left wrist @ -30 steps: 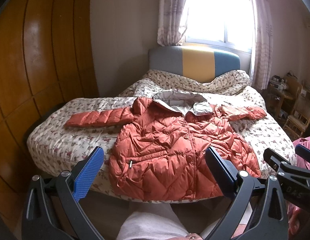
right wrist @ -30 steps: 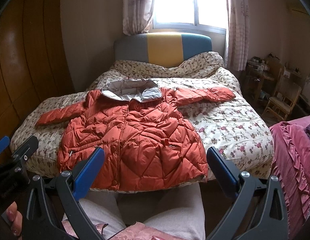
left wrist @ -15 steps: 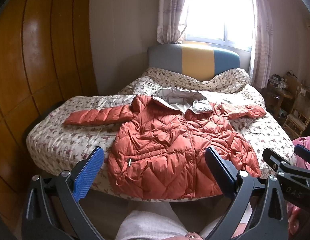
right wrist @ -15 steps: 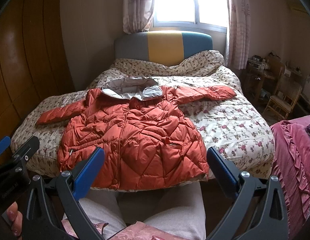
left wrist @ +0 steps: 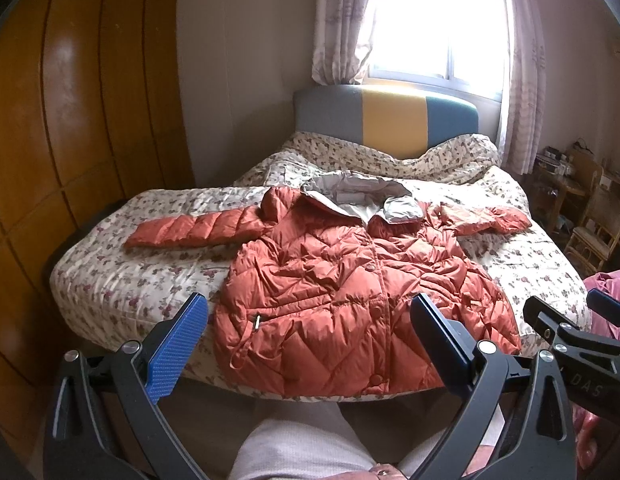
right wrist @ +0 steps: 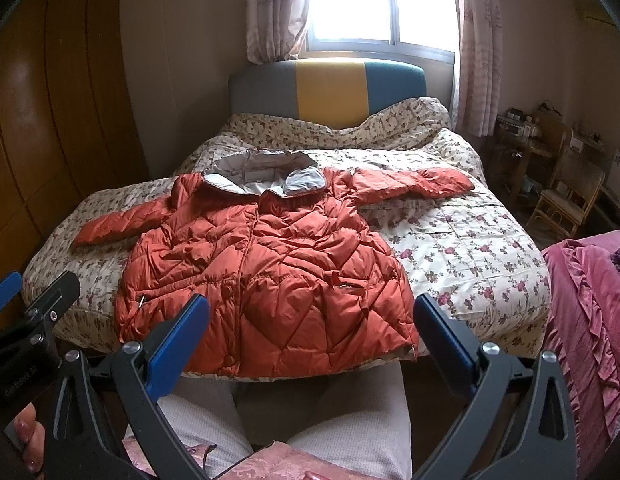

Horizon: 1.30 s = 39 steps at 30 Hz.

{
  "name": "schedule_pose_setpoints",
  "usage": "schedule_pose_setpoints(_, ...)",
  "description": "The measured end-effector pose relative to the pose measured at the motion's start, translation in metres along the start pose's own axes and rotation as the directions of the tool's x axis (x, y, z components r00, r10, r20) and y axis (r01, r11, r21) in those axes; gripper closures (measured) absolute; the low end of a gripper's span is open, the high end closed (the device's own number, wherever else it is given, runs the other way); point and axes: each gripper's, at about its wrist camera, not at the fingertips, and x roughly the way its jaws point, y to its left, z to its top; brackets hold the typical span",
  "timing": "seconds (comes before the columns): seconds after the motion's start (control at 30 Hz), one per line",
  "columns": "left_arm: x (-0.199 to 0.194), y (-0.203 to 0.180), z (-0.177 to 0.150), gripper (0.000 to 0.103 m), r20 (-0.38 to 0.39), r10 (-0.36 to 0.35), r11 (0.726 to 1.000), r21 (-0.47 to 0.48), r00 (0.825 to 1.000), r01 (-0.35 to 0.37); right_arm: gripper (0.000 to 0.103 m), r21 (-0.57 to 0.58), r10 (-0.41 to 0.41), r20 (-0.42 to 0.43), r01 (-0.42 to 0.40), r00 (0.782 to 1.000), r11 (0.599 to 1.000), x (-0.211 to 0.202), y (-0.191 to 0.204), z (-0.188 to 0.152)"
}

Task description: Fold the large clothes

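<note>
An orange quilted puffer jacket (left wrist: 350,292) with a grey-lined hood lies face up on the bed (left wrist: 141,276), both sleeves spread out, hem at the near edge. It also shows in the right wrist view (right wrist: 265,280). My left gripper (left wrist: 310,340) is open and empty, held short of the hem. My right gripper (right wrist: 310,340) is open and empty, also in front of the hem. The right gripper shows at the right edge of the left wrist view (left wrist: 570,336). The left gripper shows at the left edge of the right wrist view (right wrist: 33,320).
The bed carries a floral quilt (right wrist: 470,256) and a blue and yellow headboard (right wrist: 330,92). A wooden wardrobe (left wrist: 49,140) stands left. A pink ruffled cloth (right wrist: 590,312) lies right. A wicker chair (right wrist: 570,196) and a cluttered table stand at the far right.
Both grippers have edged slightly toward the bed. The jacket has not moved and both grippers stay open.
</note>
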Motion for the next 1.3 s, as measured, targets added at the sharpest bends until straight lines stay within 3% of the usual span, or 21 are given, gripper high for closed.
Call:
schedule_pose_setpoints(0.33, 0.002, -0.016, -0.02, 0.003, -0.033, -0.046, 0.999, 0.024, 0.998, 0.047, 0.002, 0.002, -0.015, -0.024, 0.015, 1.0, 1.0, 0.007, -0.003, 0.001)
schedule_pose_setpoints(0.5, 0.019, -0.011, -0.01, 0.003, -0.105, -0.087, 0.996, 0.007, 0.991, 0.088, 0.002, -0.008, -0.007, -0.061, 0.007, 0.998, 1.0, 0.026, -0.004, 0.009)
schedule_pose_setpoints(0.63, 0.059, 0.001, 0.004, 0.003, -0.191, -0.187, 0.982, -0.05, 0.964, 0.181, 0.002, -0.038, -0.01, -0.053, 0.008, 0.999, 0.999, 0.053, -0.006, 0.022)
schedule_pose_setpoints(0.77, 0.097, 0.006, 0.009, 0.003, -0.222, -0.212, 0.977, -0.062, 0.952, 0.204, 0.002, -0.072, 0.017, -0.045, -0.02, 0.999, 0.997, 0.088, -0.007, 0.032)
schedule_pose_setpoints(0.93, 0.157, 0.007, 0.019, 0.003, -0.211, -0.109, 0.994, 0.002, 0.971, 0.112, 0.002, -0.084, 0.039, -0.062, -0.044, 0.997, 0.995, 0.148, -0.012, 0.046)
schedule_pose_setpoints(1.03, 0.2, 0.012, 0.031, 0.003, -0.265, -0.071, 0.997, 0.013, 0.962, 0.077, 0.002, -0.081, 0.078, -0.076, -0.084, 0.994, 0.993, 0.19, -0.018, 0.06)
schedule_pose_setpoints(1.17, 0.254, 0.028, 0.054, 0.003, -0.312, -0.136, 0.99, -0.089, 0.94, 0.113, 0.002, -0.036, 0.103, -0.121, -0.108, 0.987, 0.993, 0.238, -0.028, 0.081)
schedule_pose_setpoints(1.3, 0.304, 0.039, 0.088, 0.003, -0.303, -0.166, 0.976, -0.187, 0.938, 0.113, 0.002, 0.013, 0.173, -0.149, -0.173, 0.974, 0.985, 0.287, -0.034, 0.11)
